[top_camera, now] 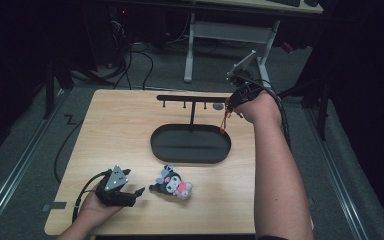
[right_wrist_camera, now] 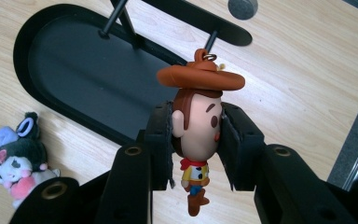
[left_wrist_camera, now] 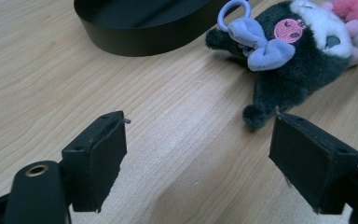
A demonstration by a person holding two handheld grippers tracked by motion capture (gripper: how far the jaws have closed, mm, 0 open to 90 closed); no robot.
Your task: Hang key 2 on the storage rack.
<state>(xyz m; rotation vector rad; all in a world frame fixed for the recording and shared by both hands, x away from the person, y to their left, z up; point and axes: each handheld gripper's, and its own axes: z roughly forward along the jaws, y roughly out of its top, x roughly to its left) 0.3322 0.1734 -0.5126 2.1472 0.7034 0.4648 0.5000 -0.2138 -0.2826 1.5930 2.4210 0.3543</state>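
Cowboy keychain (right_wrist_camera: 196, 135) clamped by its head between right gripper (right_wrist_camera: 196, 144) jaws, just under rack (right_wrist_camera: 191, 16) peg. Left gripper (left_wrist_camera: 198, 154) jaws apart over bare table (left_wrist_camera: 51, 70), plush (left_wrist_camera: 293, 51) just beyond.

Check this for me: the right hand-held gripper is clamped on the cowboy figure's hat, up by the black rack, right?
Not quite. The right hand-held gripper clamps the cowboy figure by its head, below the hat, as the right gripper view shows. It is indeed by the black rack.

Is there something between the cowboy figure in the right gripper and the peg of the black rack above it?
Nothing visible. The right gripper grips the cowboy figure by its head, and its metal ring is already right at the rack's end peg. Whether the ring is hooked on the peg cannot be told.
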